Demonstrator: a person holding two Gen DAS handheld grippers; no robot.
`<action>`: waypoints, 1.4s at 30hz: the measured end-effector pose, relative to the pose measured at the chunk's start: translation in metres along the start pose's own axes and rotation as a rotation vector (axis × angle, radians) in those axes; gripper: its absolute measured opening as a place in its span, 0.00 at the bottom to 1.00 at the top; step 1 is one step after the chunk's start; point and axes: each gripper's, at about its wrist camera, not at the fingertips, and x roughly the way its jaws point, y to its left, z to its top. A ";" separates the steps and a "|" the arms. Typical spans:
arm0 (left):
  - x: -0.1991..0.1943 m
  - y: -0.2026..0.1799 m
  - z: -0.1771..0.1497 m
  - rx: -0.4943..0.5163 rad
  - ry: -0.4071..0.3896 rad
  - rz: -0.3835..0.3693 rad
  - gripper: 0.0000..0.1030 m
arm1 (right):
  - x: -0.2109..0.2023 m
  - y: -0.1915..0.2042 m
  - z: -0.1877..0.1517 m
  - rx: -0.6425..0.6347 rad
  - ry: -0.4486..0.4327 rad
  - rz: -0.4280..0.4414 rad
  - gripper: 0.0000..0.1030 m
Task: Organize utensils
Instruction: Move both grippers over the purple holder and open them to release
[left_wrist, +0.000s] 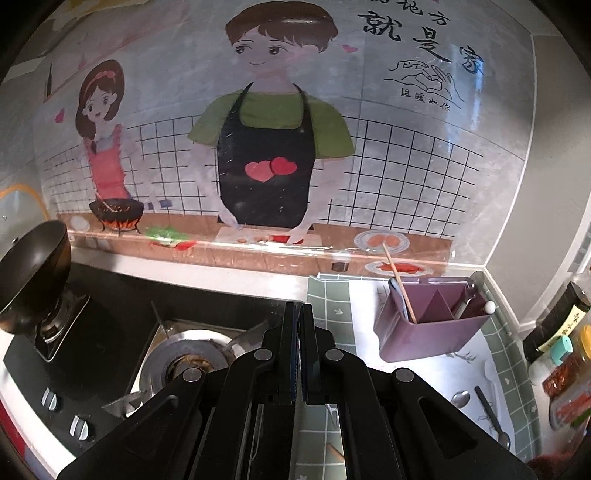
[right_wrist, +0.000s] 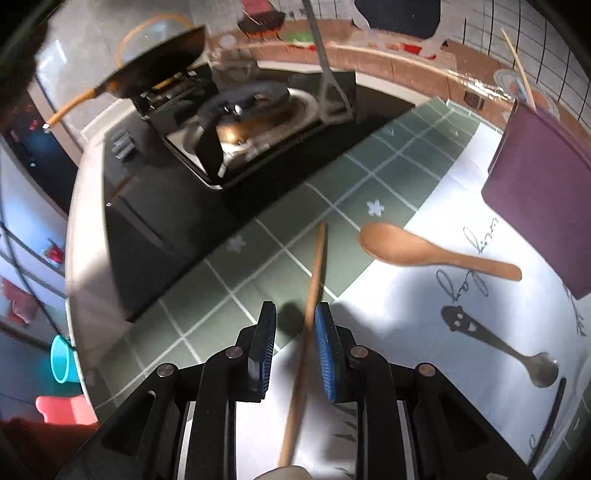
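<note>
On the countertop beside the stove, right of the burner: one green checked mat with a white printed sheet over it, bearing loose utensils. Item, one wooden chopstick, lying lengthwise on the mat and running between the fingers of the right gripper; jaws parted, blue pads either side of the stick, not seen pressing on it. Item, one wooden spoon, flat, bowl toward the stove, just beside the purple holder. Item, one metal spoon with a dark smiley handle, near the sheet's edge. Holder stands upright toward the back wall and already contains a chopstick and metal handles. Left gripper: jaws together, holding nothing, above the burner edge. Step in hand, by judgement: pickup of the loose chopstick. To do it well, centre the stick between the pads, close squarely across it, not at an angle, so it does not roll or pivot, lift level, then tip it upright over the holder's open compartment.
</note>
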 end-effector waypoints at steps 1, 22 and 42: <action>0.000 0.000 0.000 0.000 0.001 0.000 0.01 | 0.000 0.001 -0.001 -0.008 -0.013 -0.009 0.18; -0.012 -0.060 0.040 0.005 -0.072 -0.236 0.01 | -0.201 -0.114 -0.004 0.323 -0.542 -0.205 0.05; 0.102 -0.140 0.092 0.056 -0.032 -0.301 0.01 | -0.191 -0.220 0.089 0.422 -0.836 -0.488 0.05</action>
